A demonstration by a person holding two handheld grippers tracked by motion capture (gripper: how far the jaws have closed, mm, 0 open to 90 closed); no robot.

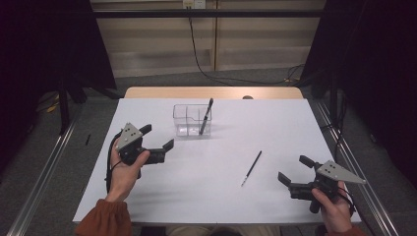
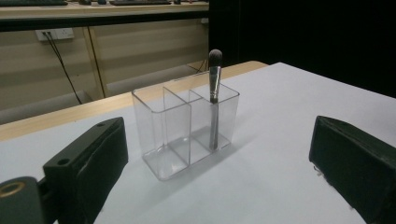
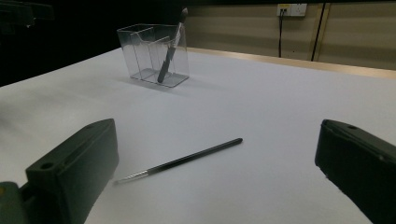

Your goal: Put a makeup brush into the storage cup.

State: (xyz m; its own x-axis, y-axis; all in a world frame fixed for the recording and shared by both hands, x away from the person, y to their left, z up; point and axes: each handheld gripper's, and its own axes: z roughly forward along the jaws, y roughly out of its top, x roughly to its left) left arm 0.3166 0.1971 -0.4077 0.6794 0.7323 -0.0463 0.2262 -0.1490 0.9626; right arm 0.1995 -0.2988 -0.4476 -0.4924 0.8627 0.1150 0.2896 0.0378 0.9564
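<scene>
A thin brush lies flat on the white table, well apart from the clear holder, where a thicker brush already leans in the right compartment; the work in hand looks like fetching the loose one and standing it in the holder too. The right gripper rests near the table's right edge with its jaws spread wide and nothing between them, aimed toward the thin brush, which lies just ahead of it in the right gripper view; the left gripper is likewise released and empty, its jaws framing the holder in the left gripper view. The likeliest trouble, I judge, is the pick itself; the thin brush is slim and flush with the table, so jaws that close too high would miss it, and jaws that press down hard could roll it aside or flick it away. A grip near the bristle tip may bend the hairs; a grip far off centre would let it swing. At the holder, a slanted entry could strike a wall or the leaning brush; the holder looks light and may slide or tip unless the left gripper steadies it.
</scene>
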